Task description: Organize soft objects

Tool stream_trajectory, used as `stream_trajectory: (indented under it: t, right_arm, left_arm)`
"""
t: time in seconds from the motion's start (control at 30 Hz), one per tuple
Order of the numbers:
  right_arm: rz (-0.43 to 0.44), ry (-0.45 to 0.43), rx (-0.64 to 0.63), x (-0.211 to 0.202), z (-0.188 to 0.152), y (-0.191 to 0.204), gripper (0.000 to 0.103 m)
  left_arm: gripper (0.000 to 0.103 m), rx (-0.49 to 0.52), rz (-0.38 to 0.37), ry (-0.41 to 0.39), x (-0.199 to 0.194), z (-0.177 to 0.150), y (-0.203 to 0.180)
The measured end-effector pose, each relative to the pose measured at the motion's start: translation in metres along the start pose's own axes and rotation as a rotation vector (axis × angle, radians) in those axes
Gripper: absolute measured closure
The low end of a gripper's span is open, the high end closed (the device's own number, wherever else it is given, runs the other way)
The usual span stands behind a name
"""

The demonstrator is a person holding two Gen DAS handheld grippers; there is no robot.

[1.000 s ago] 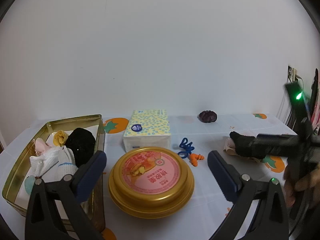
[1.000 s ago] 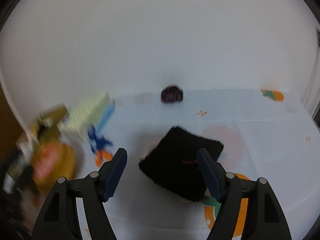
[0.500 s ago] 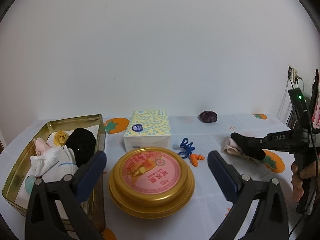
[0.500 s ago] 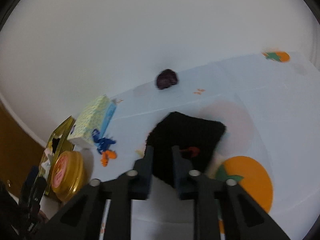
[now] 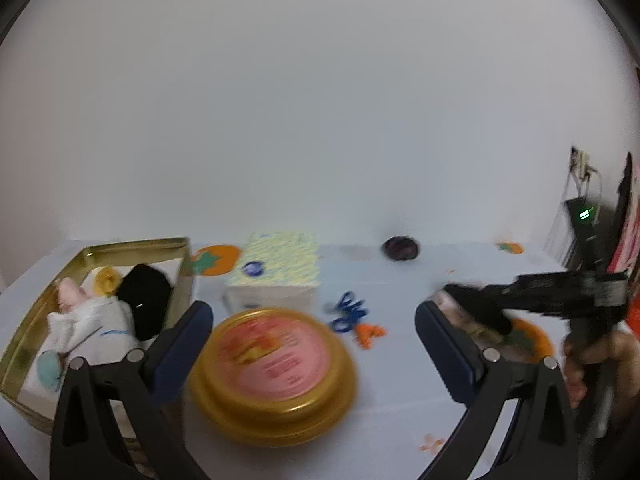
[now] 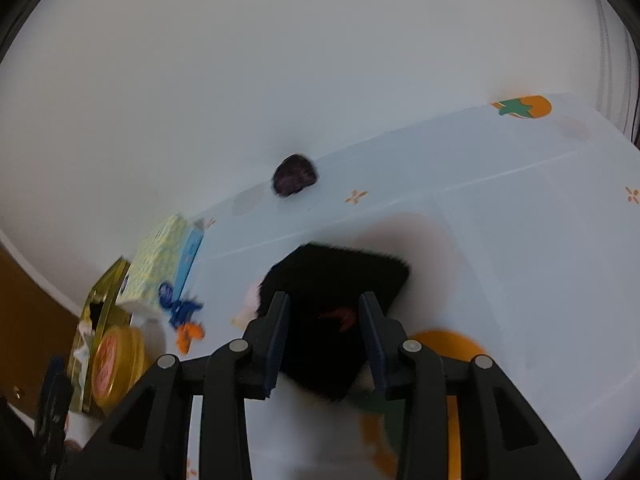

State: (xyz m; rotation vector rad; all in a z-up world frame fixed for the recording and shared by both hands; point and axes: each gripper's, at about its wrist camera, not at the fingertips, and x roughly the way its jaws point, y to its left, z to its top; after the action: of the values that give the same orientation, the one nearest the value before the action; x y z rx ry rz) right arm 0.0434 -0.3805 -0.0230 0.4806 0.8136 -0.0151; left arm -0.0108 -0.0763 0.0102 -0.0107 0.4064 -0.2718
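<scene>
I have the black fuzzy cloth (image 6: 332, 280) pinched between the two fingers of the right gripper (image 6: 325, 334). The jaws stand narrowly apart, clamped on the near part of the cloth, with its far corner sticking out beyond the tips. From the left wrist view the cloth (image 5: 476, 308) appears to hang just above the tablecloth (image 6: 520, 220); I judge it lifted, but motion blur prevents confirmation. A pale, pinkish item (image 5: 460, 316) lies directly under it; its shape is not readable.

The grip sits at the cloth's edge, so I expect the free part to droop during carry.

The left gripper (image 5: 312, 344) is wide open and holds nothing. It hovers over the round gold lid (image 5: 272, 360) with the pink label, probably waiting for its turn.

The gold tin (image 5: 132, 246) sits at the left, just beside the lid. It already contains soft items: a black bundle (image 5: 142, 300), a white cloth (image 5: 88, 320), a yellow piece (image 5: 105, 280) and something teal (image 5: 48, 368). I judge this tin to be the destination for the cloth.

Other items outside the tin:
- tissue pack (image 5: 276, 272), behind the lid;
- blue cord (image 5: 348, 312) with orange earplugs (image 5: 370, 334), between lid and cloth;
- dark purple ball (image 5: 400, 248), near the wall.

The tin's near corner is cut off by the left gripper's finger, so I cannot judge remaining space there.
</scene>
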Motion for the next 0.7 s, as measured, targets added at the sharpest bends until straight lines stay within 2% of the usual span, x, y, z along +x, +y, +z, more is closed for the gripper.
stream_trajectory:
  t: [0.1, 0.2, 0.23, 0.27, 0.3, 0.43, 0.53, 0.7]
  right_arm:
    - [-0.011, 0.012, 0.009, 0.013, 0.008, -0.008, 0.064]
    - [0.059, 0.021, 0.028, 0.02, 0.014, -0.013, 0.065]
    - [0.067, 0.027, 0.014, 0.021, 0.015, -0.013, 0.068]
    - [0.062, 0.036, 0.004, 0.022, 0.016, -0.013, 0.086]
    - [0.047, 0.05, 0.002, 0.023, 0.016, -0.013, 0.093]
    - [0.114, 0.033, 0.106, 0.015, 0.017, -0.03, 0.097]
    - [0.189, -0.047, 0.18, -0.007, 0.021, -0.039, 0.097]
    - [0.234, -0.27, 0.214, -0.06, 0.026, -0.047, 0.097]
  left_arm:
    - [0.001, 0.022, -0.026, 0.001, 0.003, 0.005, -0.017]
    - [0.001, 0.049, -0.045, 0.002, 0.008, 0.008, -0.035]
    - [0.001, 0.06, -0.049, 0.0, 0.009, 0.009, -0.04]
    - [0.001, 0.07, -0.052, -0.001, 0.01, 0.009, -0.045]
    - [0.001, 0.082, -0.057, 0.002, 0.012, 0.01, -0.05]
    - [0.001, 0.095, -0.071, 0.023, 0.019, 0.01, -0.064]
    - [0.001, 0.105, -0.081, 0.042, 0.024, 0.01, -0.071]
    - [0.001, 0.109, -0.094, 0.084, 0.037, 0.009, -0.081]
